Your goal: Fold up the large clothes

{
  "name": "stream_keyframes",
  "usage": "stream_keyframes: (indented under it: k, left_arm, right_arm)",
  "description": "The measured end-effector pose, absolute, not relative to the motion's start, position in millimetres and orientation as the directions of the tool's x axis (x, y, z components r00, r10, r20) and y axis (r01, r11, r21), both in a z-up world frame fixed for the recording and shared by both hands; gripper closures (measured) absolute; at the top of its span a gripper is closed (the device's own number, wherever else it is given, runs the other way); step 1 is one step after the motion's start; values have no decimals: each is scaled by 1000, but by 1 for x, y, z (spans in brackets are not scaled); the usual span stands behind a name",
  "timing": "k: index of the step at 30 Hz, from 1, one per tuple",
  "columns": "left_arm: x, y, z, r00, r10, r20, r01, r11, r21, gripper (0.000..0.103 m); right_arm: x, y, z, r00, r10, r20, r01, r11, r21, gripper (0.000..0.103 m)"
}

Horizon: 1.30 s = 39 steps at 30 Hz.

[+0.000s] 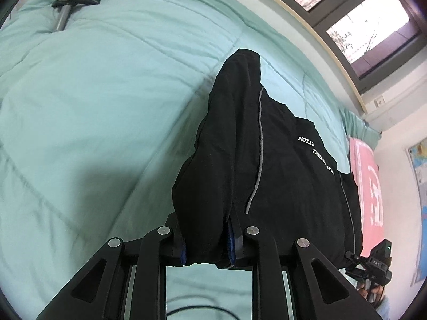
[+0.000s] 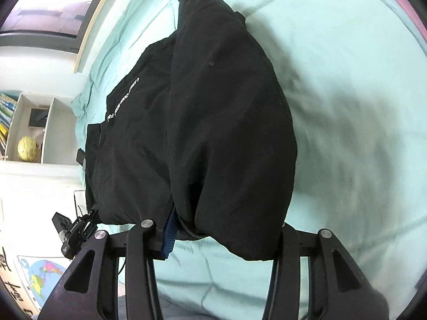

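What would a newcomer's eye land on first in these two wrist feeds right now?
The black garment, lifted over the mint-green quilt: the left gripper and the right gripper each pinch a bunched fold of it. Next, its white lettering beside a grey seam stripe, then the window beyond the bed.

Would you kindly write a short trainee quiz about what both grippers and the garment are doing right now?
1. True or false: both grippers grip the black garment.
2. What does the garment hang over? A) wooden desk B) green quilt C) tiled floor
3. What is printed on the garment?

Key
1. True: the left gripper and right gripper each clamp fabric.
2. B, the green quilt.
3. White lettering.
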<state>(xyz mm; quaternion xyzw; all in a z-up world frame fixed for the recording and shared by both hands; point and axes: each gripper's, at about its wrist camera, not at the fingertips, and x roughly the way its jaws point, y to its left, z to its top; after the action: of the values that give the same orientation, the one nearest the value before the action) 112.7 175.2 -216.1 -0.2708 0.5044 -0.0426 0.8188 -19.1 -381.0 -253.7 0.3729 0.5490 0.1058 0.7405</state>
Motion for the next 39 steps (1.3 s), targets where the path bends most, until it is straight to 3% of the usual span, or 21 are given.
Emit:
stream_keyframes:
  k: [13,28,35,39]
  left_arm:
    - [11,175,-192,492,-329,-806,-177,869,-463,82]
    - [-46,187,-181,500,-340,-796,-180,859,-480,82]
    - [-41,192,-216,426,-323,-845,-218,870,-442,81]
    - [-37,198,-240,399,-337,-853,-251,854,-455,77]
  right_arm:
    - [-66,-380,-242,392,585,-710,251,674,694,54]
    - [-68,-381,-240,373,625,-686,245,647,722,54]
    - [-49,-385,-280,338,629,-700,319,623,714,53]
    - [-42,-384,-305,324,639,-697,356,600,716,47]
